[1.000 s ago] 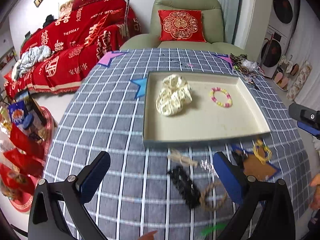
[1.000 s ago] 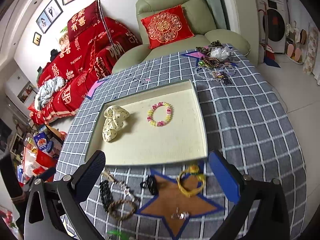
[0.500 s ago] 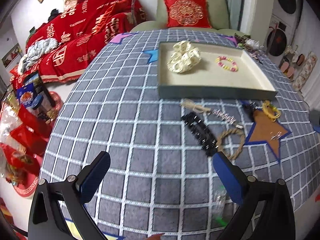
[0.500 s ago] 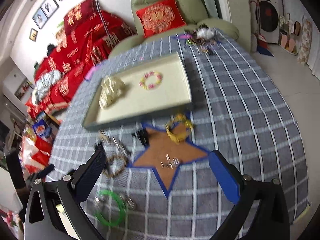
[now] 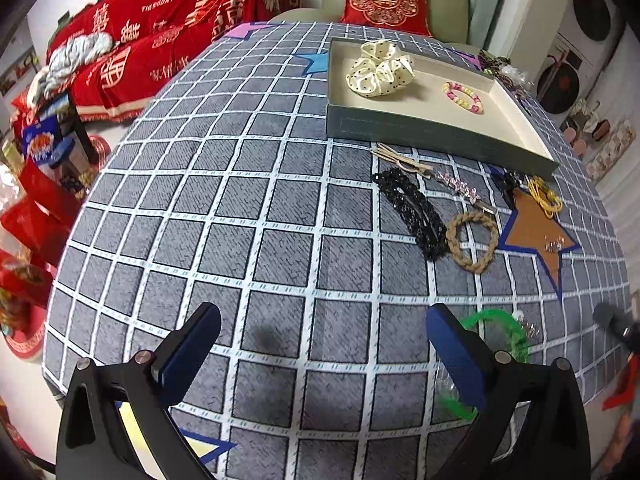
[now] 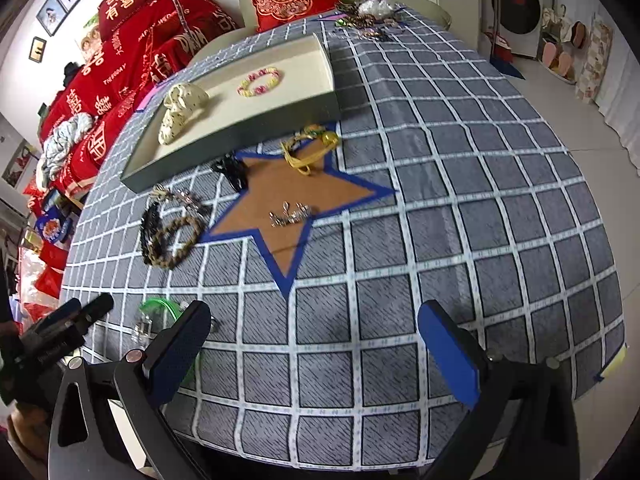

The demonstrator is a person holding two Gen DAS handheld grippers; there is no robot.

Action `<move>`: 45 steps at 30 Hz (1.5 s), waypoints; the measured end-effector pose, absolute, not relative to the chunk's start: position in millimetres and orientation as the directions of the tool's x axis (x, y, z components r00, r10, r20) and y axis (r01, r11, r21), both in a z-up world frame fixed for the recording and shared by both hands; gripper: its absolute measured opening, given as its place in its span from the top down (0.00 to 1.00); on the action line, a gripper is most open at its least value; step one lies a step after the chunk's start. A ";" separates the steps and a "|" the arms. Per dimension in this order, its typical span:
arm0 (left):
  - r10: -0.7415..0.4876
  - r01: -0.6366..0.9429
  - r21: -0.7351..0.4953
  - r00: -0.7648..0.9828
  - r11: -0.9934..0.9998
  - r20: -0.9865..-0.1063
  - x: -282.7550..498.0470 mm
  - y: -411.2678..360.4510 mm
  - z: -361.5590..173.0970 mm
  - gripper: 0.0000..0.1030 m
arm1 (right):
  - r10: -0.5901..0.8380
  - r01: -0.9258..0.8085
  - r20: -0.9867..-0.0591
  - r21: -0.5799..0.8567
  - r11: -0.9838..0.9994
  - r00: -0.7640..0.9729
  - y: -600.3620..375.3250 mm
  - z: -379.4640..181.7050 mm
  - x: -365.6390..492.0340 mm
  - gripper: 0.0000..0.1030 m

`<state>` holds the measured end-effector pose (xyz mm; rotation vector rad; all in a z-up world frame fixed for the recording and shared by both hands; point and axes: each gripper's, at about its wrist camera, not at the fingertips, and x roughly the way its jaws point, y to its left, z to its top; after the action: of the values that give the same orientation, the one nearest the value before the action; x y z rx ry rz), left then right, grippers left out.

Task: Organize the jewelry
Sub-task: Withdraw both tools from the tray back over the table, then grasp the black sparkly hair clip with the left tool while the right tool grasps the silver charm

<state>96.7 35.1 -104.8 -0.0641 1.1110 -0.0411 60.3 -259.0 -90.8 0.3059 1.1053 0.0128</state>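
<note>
A shallow cream tray [image 5: 520, 120] [image 6: 320, 76] holds a cream dotted scrunchie [image 5: 378, 68] [image 6: 182, 110] and a pink-yellow bead bracelet [image 5: 462, 96] [image 6: 260, 80]. In front of it on the checked cloth lie a black beaded clip [image 5: 412, 210] [image 6: 150, 228], a braided rope ring [image 5: 472, 240] [image 6: 180, 240], a yellow cord bracelet [image 5: 544, 198] [image 6: 310, 148], a silver clip [image 6: 290, 214] on a brown star patch [image 6: 280, 204], and a green bangle [image 5: 500, 332] [image 6: 158, 310]. My left gripper [image 5: 322, 356] and right gripper [image 6: 314, 352] are both open and empty, low over the near cloth.
A pile of more jewelry [image 6: 368, 16] lies at the table's far edge. A green armchair with a red cushion [image 5: 384, 0] and a red-draped sofa [image 5: 160, 40] stand beyond the table. Red bags [image 5: 28, 220] sit on the floor at left.
Both grippers have pulled back from the tray toward the table's near edge and dropped lower. The tray and loose jewelry now appear farther away. Both stay open and empty.
</note>
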 end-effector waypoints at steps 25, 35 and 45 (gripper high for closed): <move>-0.117 0.026 -0.116 0.379 0.993 -0.918 171.9 0.8 -121.2 0.00 | 0.035 0.088 -0.892 0.084 0.993 0.450 -239.5 -108.3 127.0 0.00; -0.084 0.056 -0.068 0.377 0.996 -0.922 178.1 -13.1 -123.2 0.15 | -0.030 0.074 -0.888 0.004 0.997 0.459 -223.8 -118.9 135.5 0.08; -0.065 0.107 -0.024 0.403 0.994 -0.913 168.9 -12.5 -117.5 0.54 | -0.032 0.042 -0.874 -0.014 0.999 0.484 -212.2 -110.2 128.2 0.64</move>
<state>168.9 -12.5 -117.5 0.0409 1.1505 -0.1092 128.2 -212.2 -110.2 0.0102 1.0645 -0.0455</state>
